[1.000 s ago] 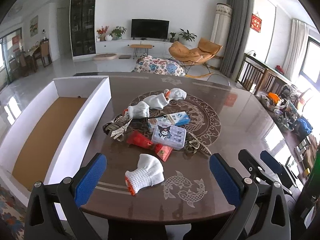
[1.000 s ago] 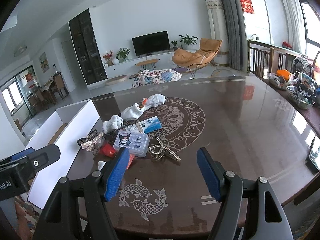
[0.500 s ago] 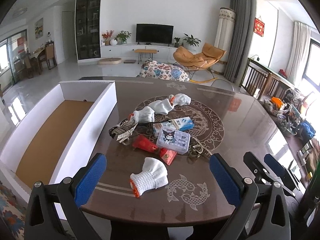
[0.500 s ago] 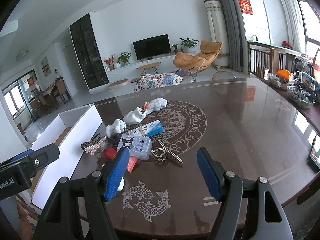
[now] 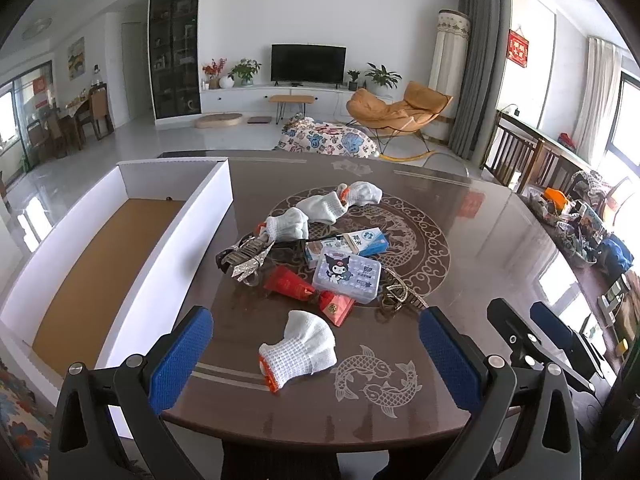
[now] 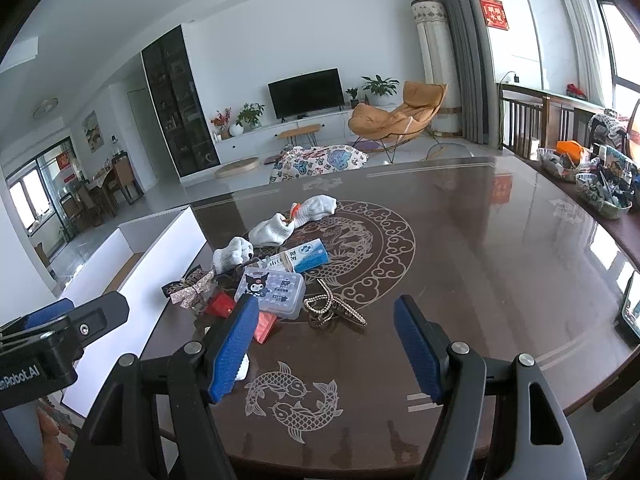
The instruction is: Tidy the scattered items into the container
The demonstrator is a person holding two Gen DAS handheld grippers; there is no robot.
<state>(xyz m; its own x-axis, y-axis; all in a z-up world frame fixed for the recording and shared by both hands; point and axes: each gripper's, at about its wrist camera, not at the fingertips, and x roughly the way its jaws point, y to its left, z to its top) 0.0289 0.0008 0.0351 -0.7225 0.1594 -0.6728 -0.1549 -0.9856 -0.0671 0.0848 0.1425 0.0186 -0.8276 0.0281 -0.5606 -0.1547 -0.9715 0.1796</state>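
Observation:
A white open box with a brown floor (image 5: 100, 264) stands at the table's left edge, its wall (image 6: 160, 276) also showing in the right wrist view. Scattered mid-table lie white socks (image 5: 340, 202), a clear cartoon case (image 5: 346, 274), a blue-white carton (image 5: 360, 240), red packets (image 5: 288, 284), a glittery bow (image 5: 244, 258) and a chain hair clip (image 6: 332, 310). One white sock (image 5: 298, 350) lies nearest, between the open fingers of my left gripper (image 5: 316, 360). My right gripper (image 6: 326, 350) hangs open above the fish inlay, near the chain clip.
The round dark table (image 6: 500, 264) has a glossy top with dragon and fish inlays. Baskets of clutter (image 6: 592, 184) sit on a side surface at the right. A patterned chair back (image 5: 328, 142) stands behind the table's far edge.
Both views have pulled back and risen slightly, so the items sit a little farther off. Nothing on the table has moved and both grippers have stayed open.

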